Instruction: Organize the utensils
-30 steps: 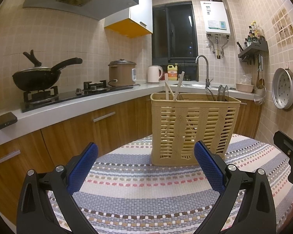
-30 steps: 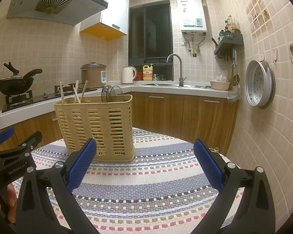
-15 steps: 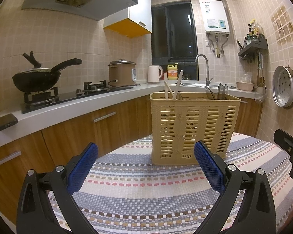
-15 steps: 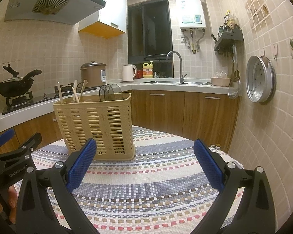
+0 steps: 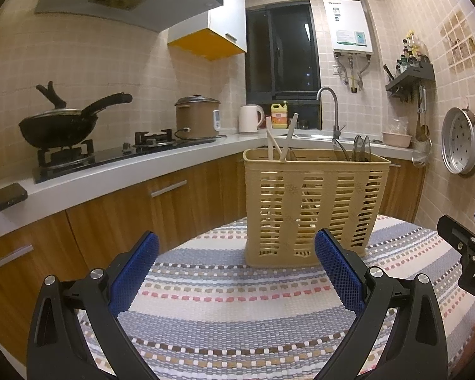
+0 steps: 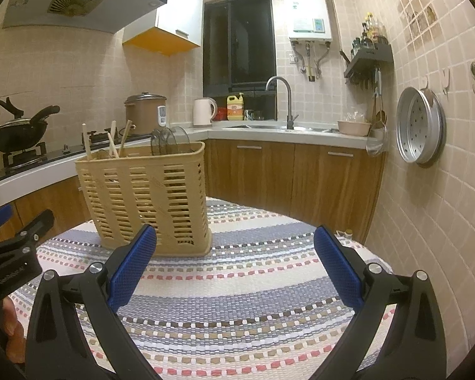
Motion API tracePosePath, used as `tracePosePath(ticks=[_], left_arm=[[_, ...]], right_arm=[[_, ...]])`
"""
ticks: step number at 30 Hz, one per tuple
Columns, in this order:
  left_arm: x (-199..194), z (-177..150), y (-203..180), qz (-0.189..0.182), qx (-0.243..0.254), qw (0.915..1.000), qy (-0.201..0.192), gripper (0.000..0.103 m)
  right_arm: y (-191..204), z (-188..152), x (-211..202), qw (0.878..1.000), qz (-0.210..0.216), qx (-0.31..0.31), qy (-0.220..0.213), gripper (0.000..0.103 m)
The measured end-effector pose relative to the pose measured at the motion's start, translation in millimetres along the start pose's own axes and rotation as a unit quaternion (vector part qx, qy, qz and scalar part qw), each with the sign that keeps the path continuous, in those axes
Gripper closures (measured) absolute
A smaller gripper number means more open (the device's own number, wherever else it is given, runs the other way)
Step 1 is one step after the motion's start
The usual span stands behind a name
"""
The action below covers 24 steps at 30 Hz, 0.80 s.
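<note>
A tan slotted utensil basket stands on the striped round table; it also shows in the right wrist view. Pale chopsticks and dark spoon heads stick out of its top. My left gripper is open and empty, just in front of the basket. My right gripper is open and empty, to the right of the basket. Each gripper shows at the other view's edge.
A kitchen counter with a wok, rice cooker and kettle runs behind the table. A sink tap sits at the back. A steel steamer tray hangs on the tiled right wall.
Both views have drifted slightly; the basket sits a little lower and closer in the right wrist view. Both grippers stay open and empty.
</note>
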<state>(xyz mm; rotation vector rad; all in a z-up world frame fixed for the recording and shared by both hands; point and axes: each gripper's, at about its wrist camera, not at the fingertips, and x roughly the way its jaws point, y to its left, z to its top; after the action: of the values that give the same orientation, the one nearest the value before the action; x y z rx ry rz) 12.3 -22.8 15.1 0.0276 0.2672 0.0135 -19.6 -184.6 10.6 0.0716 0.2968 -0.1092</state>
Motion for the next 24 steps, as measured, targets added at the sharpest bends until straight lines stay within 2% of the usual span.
tracePosePath(ticks=[7, 24], left_arm=[[1.1, 0.0, 2.3, 0.0, -0.003, 1.0, 0.002, 0.008], [-3.3, 1.1, 3.2, 0.007, -0.006, 0.9999, -0.007, 0.008]], right_arm=[[-7.7, 0.0, 0.4, 1.0, 0.004, 0.017, 0.003, 0.008], [-7.0, -1.5, -1.1, 1.0, 0.005, 0.01, -0.001, 0.008]])
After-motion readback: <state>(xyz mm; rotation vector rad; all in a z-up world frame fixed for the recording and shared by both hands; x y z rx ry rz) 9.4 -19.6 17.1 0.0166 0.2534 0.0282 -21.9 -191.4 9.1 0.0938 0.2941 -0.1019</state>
